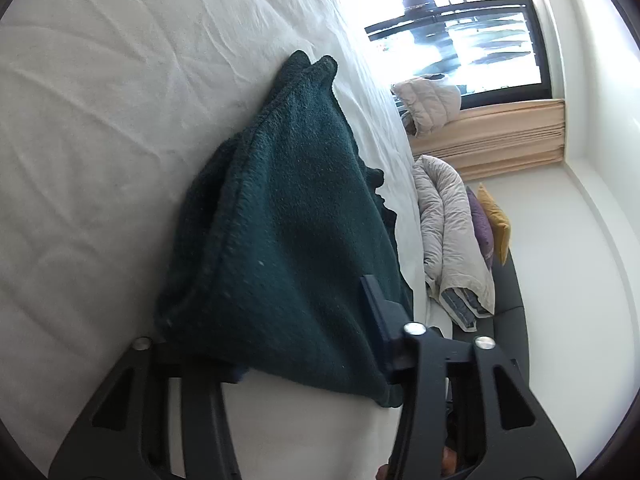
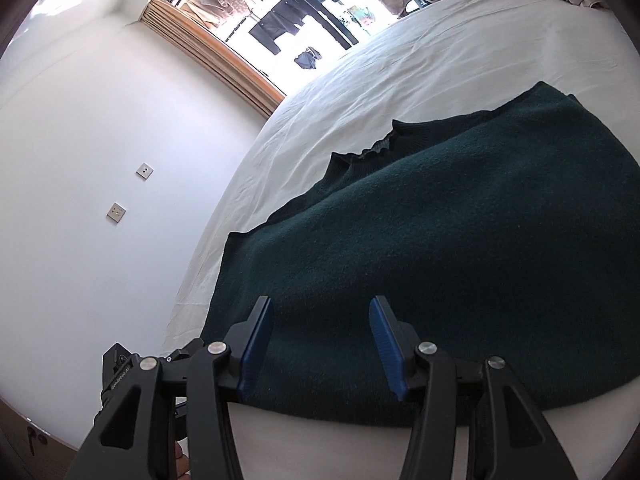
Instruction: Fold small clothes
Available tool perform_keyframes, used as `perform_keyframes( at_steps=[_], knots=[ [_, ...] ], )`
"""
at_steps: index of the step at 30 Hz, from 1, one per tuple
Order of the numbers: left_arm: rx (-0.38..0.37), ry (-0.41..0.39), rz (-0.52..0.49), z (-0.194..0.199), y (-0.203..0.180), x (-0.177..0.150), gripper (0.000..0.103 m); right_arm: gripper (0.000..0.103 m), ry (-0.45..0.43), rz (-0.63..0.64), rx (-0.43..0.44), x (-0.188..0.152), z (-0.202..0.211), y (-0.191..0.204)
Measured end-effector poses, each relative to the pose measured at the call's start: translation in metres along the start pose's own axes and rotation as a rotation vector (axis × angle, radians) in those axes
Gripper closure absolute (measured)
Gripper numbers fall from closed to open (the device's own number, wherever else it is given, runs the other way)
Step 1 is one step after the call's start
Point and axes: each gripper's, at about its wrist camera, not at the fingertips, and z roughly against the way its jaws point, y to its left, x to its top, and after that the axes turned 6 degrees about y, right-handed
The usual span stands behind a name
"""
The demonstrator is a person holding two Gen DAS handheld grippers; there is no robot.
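Left gripper (image 1: 288, 320): nearest the lens, its black arms fill the lower frame. One finger (image 1: 378, 308) shows, lying against the right side of the dark green sweater (image 1: 288, 220); the other finger is buried under the cloth at lower left. The fabric sits bunched between the two, so whether the pads actually press on it cannot be told.

Right gripper (image 2: 322, 344): both blue-padded fingers (image 2: 256, 344) are fully visible, standing apart, held over the near hem of the sweater (image 2: 440, 260) with nothing between them. Contact with the cloth cannot be judged from this angle. A small black device clamped to the gripper's left side is partly cut off; its lettering is too small to read.

The sweater lies on the white sheet of the bed (image 2: 420, 64), folded double in the left view, its collar on the far side in the right view. Its right edge runs out of frame.

Beyond, past the bed's edge, a rolled pale quilt (image 1: 444, 216) and two cushions (image 1: 486, 220) are partly hidden. The window (image 1: 452, 28) is overexposed; hanging garments outside are silhouettes only.
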Motion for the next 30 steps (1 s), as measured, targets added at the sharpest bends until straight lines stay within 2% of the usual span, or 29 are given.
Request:
perform_keyframes(
  at_steps=[1,2,5,8,10,11,14,21,22,23,24,27,28,29,30],
  knots=[
    [0.007,-0.002,0.007,-0.004,0.003,0.005,0.077,0.061,0.015,-0.005,-0.008,0.005,-0.004,-0.002],
    [0.007,-0.008,0.012,-0.006,0.006,0.010,0.083,0.070,0.030,-0.010,-0.019,0.010,-0.009,-0.004],
    [0.024,-0.034,0.003,-0.005,0.012,0.021,0.092,0.077,0.061,-0.034,-0.032,0.022,-0.022,-0.014],
    [0.039,-0.041,-0.014,-0.008,0.014,0.029,0.095,0.082,0.099,-0.084,-0.050,0.029,-0.038,-0.029],
    [0.053,-0.046,-0.035,-0.011,0.010,0.031,0.095,0.092,0.122,-0.107,-0.069,0.030,-0.046,-0.037],
    [0.058,-0.050,-0.042,-0.013,0.007,0.032,0.096,0.101,0.124,-0.111,-0.077,0.030,-0.048,-0.040],
    [0.073,-0.075,-0.092,-0.010,-0.009,0.031,0.096,0.103,0.127,-0.116,-0.056,0.028,-0.051,-0.049],
    [0.099,-0.133,-0.308,-0.011,-0.096,0.017,0.097,0.103,0.130,-0.101,0.032,0.027,-0.044,-0.061],
    [0.096,-0.134,-0.345,-0.016,-0.113,0.016,0.097,0.102,0.135,-0.101,0.051,0.028,-0.039,-0.063],
    [0.094,-0.134,-0.388,-0.023,-0.130,0.014,0.097,0.095,0.134,-0.100,0.072,0.029,-0.031,-0.065],
    [0.092,-0.131,-0.433,-0.030,-0.148,0.009,0.097,0.082,0.122,-0.095,0.086,0.031,-0.021,-0.068],
    [0.091,-0.107,-0.596,-0.063,-0.201,-0.015,0.097,0.055,0.059,-0.103,0.145,0.043,0.013,-0.086],
    [0.093,-0.094,-0.656,-0.078,-0.215,-0.026,0.097,0.049,0.047,-0.128,0.181,0.048,0.024,-0.097],
    [0.093,-0.076,-0.701,-0.092,-0.225,-0.039,0.097,0.038,0.034,-0.160,0.216,0.054,0.034,-0.110],
    [0.097,-0.056,-0.734,-0.105,-0.232,-0.050,0.097,0.031,0.022,-0.187,0.240,0.060,0.041,-0.121]
  ],
)
